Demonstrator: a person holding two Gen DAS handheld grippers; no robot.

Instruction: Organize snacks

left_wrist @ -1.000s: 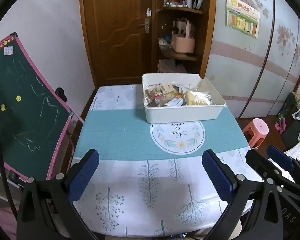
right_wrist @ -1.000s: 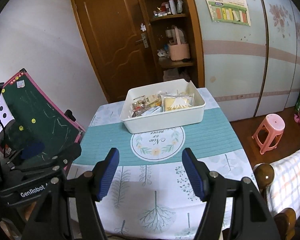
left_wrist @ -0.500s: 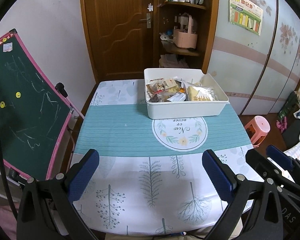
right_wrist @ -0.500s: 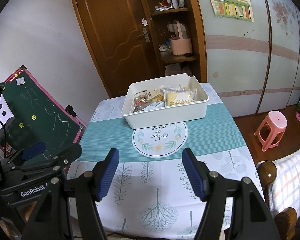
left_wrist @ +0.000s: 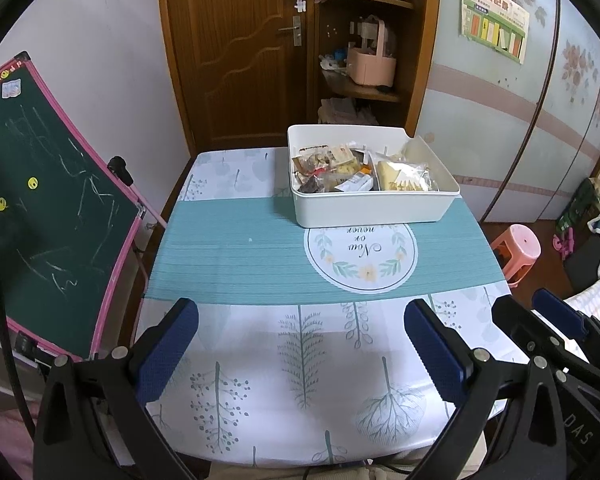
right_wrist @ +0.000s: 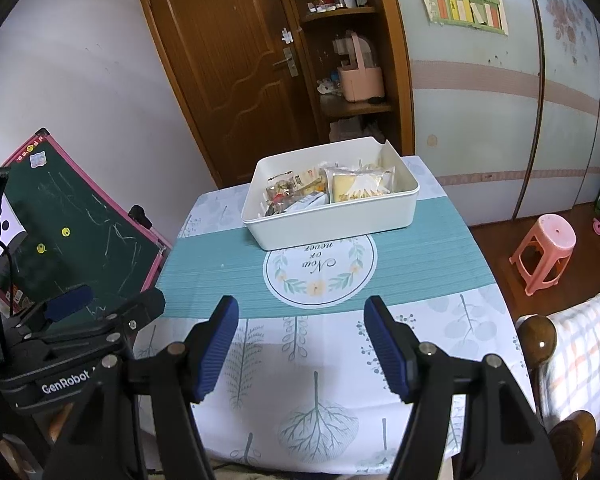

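Snacks (left_wrist: 360, 174) are lying packed inside a white bin (left_wrist: 372, 206) that is sitting at the far end of the table (left_wrist: 236, 256), well ahead of both sets of tongs. Left gripper (left_wrist: 300, 340) is hovering over the near, tree-printed part of the tablecloth, its blue pads (left_wrist: 168, 344) spread wide with nothing between them. Right gripper (right_wrist: 300, 344) is hanging beside it over the same near edge, jaws likewise standing apart and empty, with the round wreath print (right_wrist: 320, 268) lying between it and the bin. In the left wrist view the right gripper is showing at the lower right edge; in the right wrist view the left one is showing at the lower left.

Compared with a second ago, the bin is appearing lower in both views and more of the door (left_wrist: 236, 48) and shelves (left_wrist: 368, 40) behind it is showing above; both pairs of jaws are keeping the same spread, and the bin is resting at the same spot on the cloth.

Packets in the bin are overlapping, so apart from a clear bag of pale yellow pieces (left_wrist: 404, 172) on the right, individual ones are hard to tell apart. The near table edge is being cut off by the gripper bodies.
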